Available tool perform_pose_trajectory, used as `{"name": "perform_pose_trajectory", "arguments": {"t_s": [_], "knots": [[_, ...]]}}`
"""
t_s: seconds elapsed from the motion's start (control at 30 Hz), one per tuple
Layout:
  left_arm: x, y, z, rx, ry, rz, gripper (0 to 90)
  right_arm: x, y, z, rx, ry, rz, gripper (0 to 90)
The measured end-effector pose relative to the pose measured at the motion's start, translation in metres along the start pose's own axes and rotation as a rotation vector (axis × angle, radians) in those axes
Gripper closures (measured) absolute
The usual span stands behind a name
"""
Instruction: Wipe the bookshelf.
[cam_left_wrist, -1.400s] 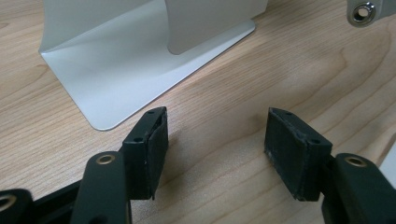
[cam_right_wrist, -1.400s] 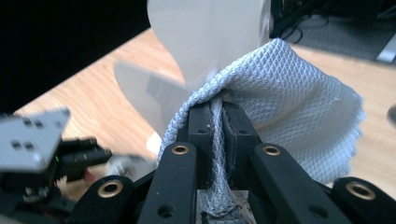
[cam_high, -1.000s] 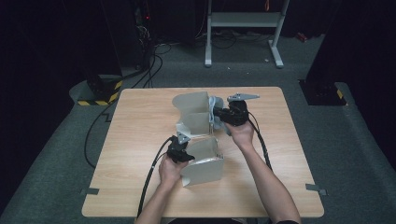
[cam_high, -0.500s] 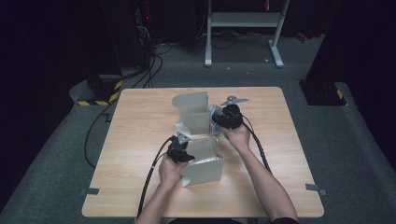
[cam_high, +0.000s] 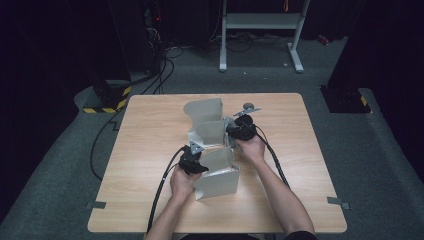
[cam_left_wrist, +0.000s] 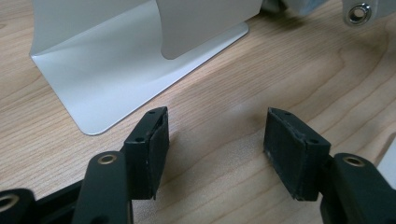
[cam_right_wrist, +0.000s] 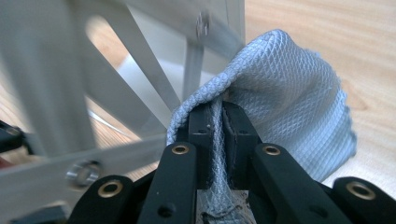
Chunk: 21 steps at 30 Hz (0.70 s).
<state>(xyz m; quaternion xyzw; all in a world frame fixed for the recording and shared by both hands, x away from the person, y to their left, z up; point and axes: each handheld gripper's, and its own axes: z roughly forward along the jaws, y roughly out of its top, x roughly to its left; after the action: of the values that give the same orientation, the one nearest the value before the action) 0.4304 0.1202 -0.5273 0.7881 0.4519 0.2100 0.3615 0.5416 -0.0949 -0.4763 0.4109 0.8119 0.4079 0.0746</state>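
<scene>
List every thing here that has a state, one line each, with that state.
Left gripper: open, nothing between its jaws, just above the table.
Right gripper: shut on a fold of the grey cloth.
Grey cloth: bunched, pinched and lifted at the fold, beside the metal bookends.
Metal bookends: standing upright in a row on the table.
Nearest bookend: upright, by the left gripper.

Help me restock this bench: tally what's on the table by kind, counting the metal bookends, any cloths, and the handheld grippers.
Grey metal bookends: 3, the far one, the middle one and the near one.
Grey cloth: 1, pinched in the right gripper.
Handheld grippers: 2, the right one and the left gripper, open over bare wood.
Total: 6
</scene>
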Motion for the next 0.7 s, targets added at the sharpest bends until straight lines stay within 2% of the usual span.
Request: {"name": "perform_pose_trajectory", "arguments": {"t_s": [0.07, 0.13, 0.23, 0.33, 0.5, 0.7], "knots": [[0.0, 0.0, 0.0, 0.0, 0.0, 0.001, 40.6, 0.002, 0.005, -0.009, -0.038, 0.009, 0.001, 83.8], [0.0, 0.0, 0.0, 0.001, -0.001, 0.0, 40.7, 0.005, 0.012, -0.018, -0.071, 0.008, -0.018, 83.8], [0.0, 0.0, 0.0, 0.001, -0.001, 0.001, 40.7, 0.009, 0.019, -0.027, -0.077, -0.006, -0.047, 83.7], [0.0, 0.0, 0.0, 0.001, -0.001, 0.0, 40.7, 0.007, 0.026, -0.035, -0.113, 0.007, -0.039, 83.7], [0.0, 0.0, 0.0, 0.001, -0.001, 0.001, 40.7, 0.011, 0.034, -0.049, -0.173, 0.01, -0.053, 83.8], [0.0, 0.0, 0.0, 0.003, -0.001, 0.003, 40.8, 0.019, 0.052, -0.062, -0.211, 0.005, -0.108, 83.8]]}}
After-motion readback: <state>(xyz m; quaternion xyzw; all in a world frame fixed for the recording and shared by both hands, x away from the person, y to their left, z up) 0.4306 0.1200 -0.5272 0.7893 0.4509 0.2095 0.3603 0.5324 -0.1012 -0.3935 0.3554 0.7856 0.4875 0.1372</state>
